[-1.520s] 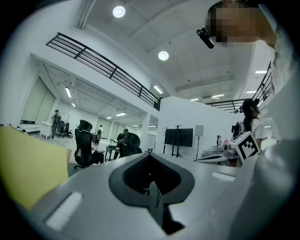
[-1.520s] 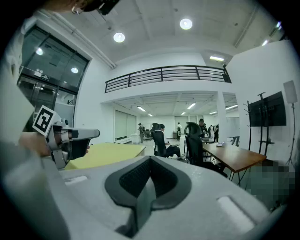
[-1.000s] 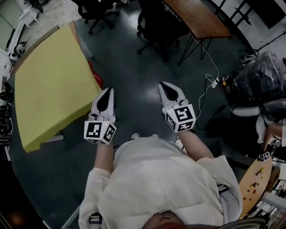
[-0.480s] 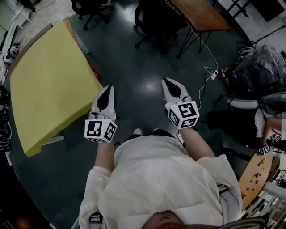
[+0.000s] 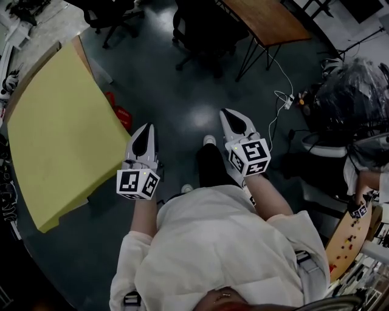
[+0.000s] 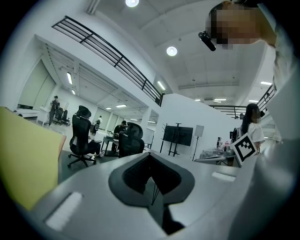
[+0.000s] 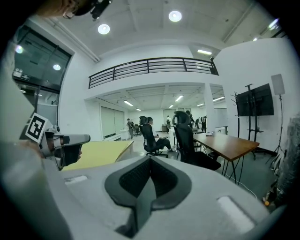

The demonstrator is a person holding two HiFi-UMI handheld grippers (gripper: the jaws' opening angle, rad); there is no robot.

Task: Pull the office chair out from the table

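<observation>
A black office chair [image 5: 200, 30] stands at the top of the head view, tucked beside a brown wooden table [image 5: 267, 21] on thin black legs. The right gripper view shows the same chair [image 7: 188, 140] and table [image 7: 229, 143] some way ahead. Both grippers hang in the air in front of the person's body, well short of the chair. My left gripper [image 5: 147, 127] is shut with nothing in it. So is my right gripper [image 5: 227, 113]. In their own views the left gripper [image 6: 152, 160] and right gripper [image 7: 150, 161] show jaws pressed together.
A large yellow tabletop [image 5: 55, 127] fills the left side, close to my left gripper. A second black chair [image 5: 109, 15] stands at top left. A white cable and power strip [image 5: 290, 97] lie on the dark floor beside a black bag [image 5: 358, 91].
The person has stepped forward: a dark trouser leg and white shoe now show between the grippers. Both shut grippers went along and sank a little; the yellow tabletop slid left.
</observation>
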